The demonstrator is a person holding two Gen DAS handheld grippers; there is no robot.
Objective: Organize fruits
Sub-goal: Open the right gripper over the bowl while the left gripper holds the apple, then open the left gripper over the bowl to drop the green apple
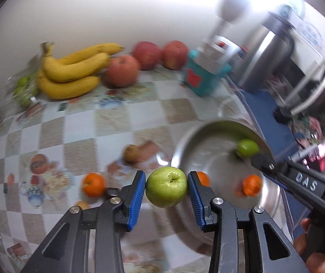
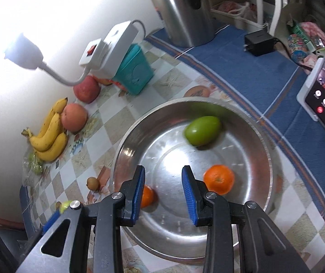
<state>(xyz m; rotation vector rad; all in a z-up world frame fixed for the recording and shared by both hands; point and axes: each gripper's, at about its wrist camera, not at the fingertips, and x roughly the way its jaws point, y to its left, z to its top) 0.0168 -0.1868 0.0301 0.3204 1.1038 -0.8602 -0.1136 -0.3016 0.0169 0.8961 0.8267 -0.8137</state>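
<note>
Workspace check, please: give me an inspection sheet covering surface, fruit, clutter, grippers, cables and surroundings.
Surface: checkered tablecloth with a blue cloth beside it.
Job's things: steel bowl holds one green fruit and two oranges; another orange, bananas and apples lie on the cloth outside it.
Clutter: teal box, phone on a stand, black adapter.
Grippers: left gripper clamps a green guava near the bowl's rim; right gripper over the bowl, nothing between its fingers.
Cables: white cord at the power strip.
Surroundings: white wall, steel kettle.
</note>
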